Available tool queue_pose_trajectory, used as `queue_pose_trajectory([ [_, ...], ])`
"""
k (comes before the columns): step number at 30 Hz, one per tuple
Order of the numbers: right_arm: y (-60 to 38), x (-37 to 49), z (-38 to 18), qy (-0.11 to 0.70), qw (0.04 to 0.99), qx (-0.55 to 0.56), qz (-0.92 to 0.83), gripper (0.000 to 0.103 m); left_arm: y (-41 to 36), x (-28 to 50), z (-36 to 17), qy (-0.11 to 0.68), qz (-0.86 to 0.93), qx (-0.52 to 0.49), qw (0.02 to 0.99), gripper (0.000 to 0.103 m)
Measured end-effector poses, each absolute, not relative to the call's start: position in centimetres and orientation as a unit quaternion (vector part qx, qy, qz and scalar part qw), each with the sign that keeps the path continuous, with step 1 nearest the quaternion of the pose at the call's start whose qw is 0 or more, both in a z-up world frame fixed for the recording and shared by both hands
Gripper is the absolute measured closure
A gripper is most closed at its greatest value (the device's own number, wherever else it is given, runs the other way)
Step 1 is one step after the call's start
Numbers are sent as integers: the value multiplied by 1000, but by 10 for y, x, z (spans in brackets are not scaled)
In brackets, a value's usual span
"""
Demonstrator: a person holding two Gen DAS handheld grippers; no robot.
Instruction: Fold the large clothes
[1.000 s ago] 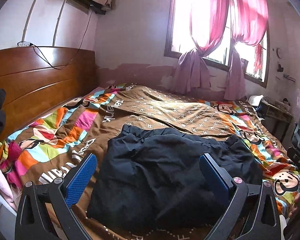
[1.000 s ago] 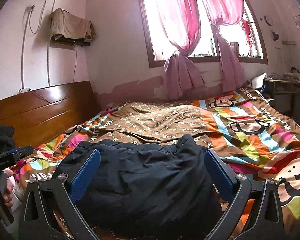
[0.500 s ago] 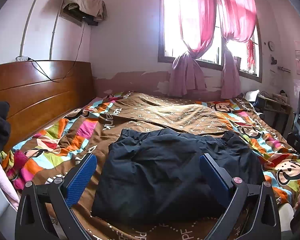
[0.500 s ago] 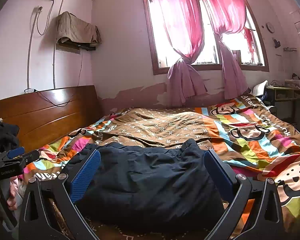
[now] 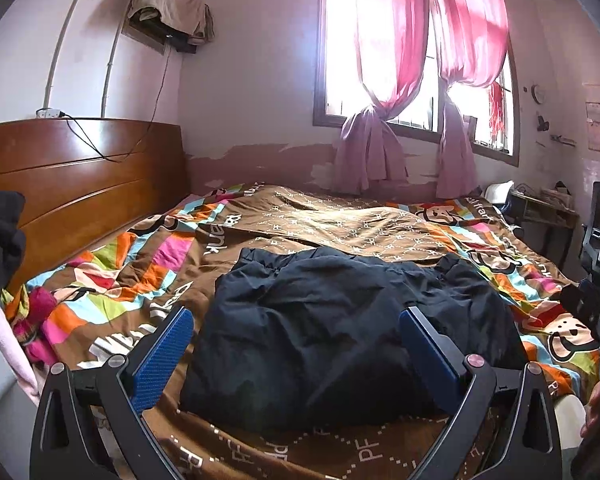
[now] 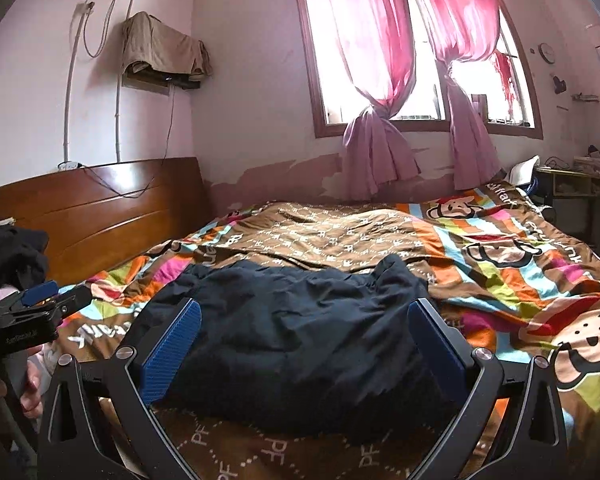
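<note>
On the near edge of the bed point(image 5: 148, 280), atop a brown quilt point(image 5: 340, 224) with bright striped cartoon borders, lies a dark navy garment point(image 5: 332, 328), puffy like a padded jacket. It sits as a compact, roughly rectangular bundle, its far edge toward the middle of the bed and its near edge close to the bed's front edge. No sleeves can be seen spread out to the sides, so it looks as though the main folds are already made; one corner at the far right point(image 6: 396, 268) pokes up a little and the surface is rumpled.

The left gripper point(image 5: 296, 352) hovers above the bundle's near edge with its blue pads wide apart, holding nothing. The right gripper point(image 6: 304, 344) hangs likewise over the near edge, its pads spread and clear of the cloth.

My judgement: the folding is near its end or finished. What may be left is smoothing the top, tucking that raised corner, or one more fold in half if a smaller bundle is wanted.
</note>
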State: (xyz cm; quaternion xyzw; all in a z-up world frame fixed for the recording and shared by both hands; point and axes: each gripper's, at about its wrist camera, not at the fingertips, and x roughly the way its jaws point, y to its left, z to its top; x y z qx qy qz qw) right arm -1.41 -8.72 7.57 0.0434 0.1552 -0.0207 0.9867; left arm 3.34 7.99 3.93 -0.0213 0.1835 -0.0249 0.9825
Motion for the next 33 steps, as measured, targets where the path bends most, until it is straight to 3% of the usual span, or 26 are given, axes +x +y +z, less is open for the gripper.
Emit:
queue_pose_trajectory([
  [33,-64,-33,22,210,977,25,-18,1,78,6,-20,218,-46,-12,975,0],
])
